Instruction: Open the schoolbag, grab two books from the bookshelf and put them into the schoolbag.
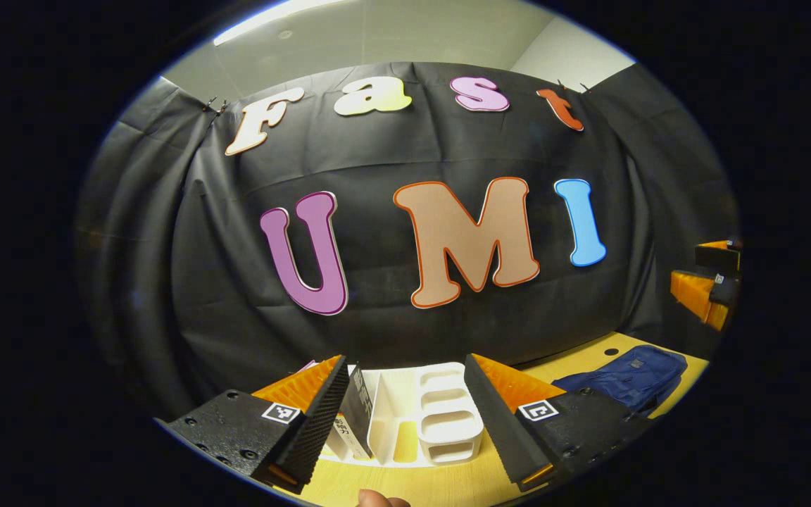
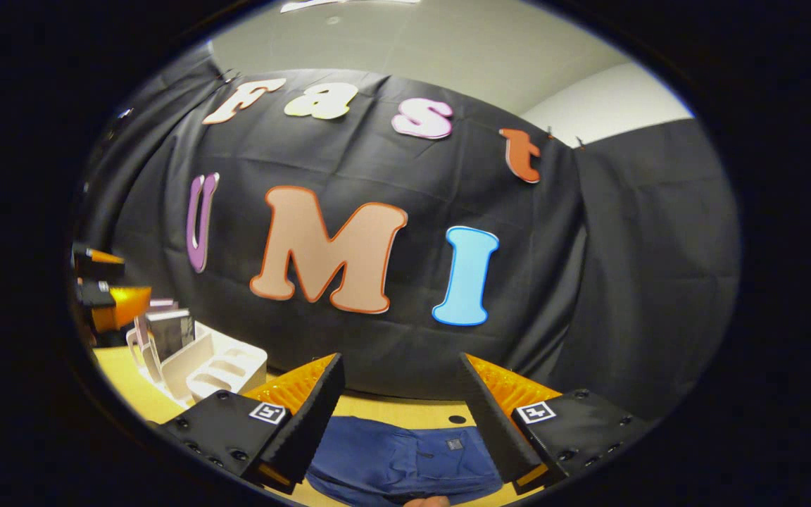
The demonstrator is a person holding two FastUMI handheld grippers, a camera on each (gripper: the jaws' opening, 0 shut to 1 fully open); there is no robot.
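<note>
My left gripper (image 1: 405, 422) spread, aimed at bookshelf (image 1: 441, 415) bottom centre; right gripper (image 2: 402, 422) spread over schoolbag (image 2: 405, 458) at bottom edge, looks unopened; risk: limp fabric slips, books (image 1: 353, 419) tip when pulled.

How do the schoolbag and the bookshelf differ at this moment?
The schoolbag is dark blue soft fabric lying flat; the bookshelf is a white rigid organizer standing upright. The schoolbag looks closed, while the bookshelf is open-topped with books standing in it. The right gripper faces the schoolbag; the left gripper faces the bookshelf. Both sit on the wooden table.
</note>
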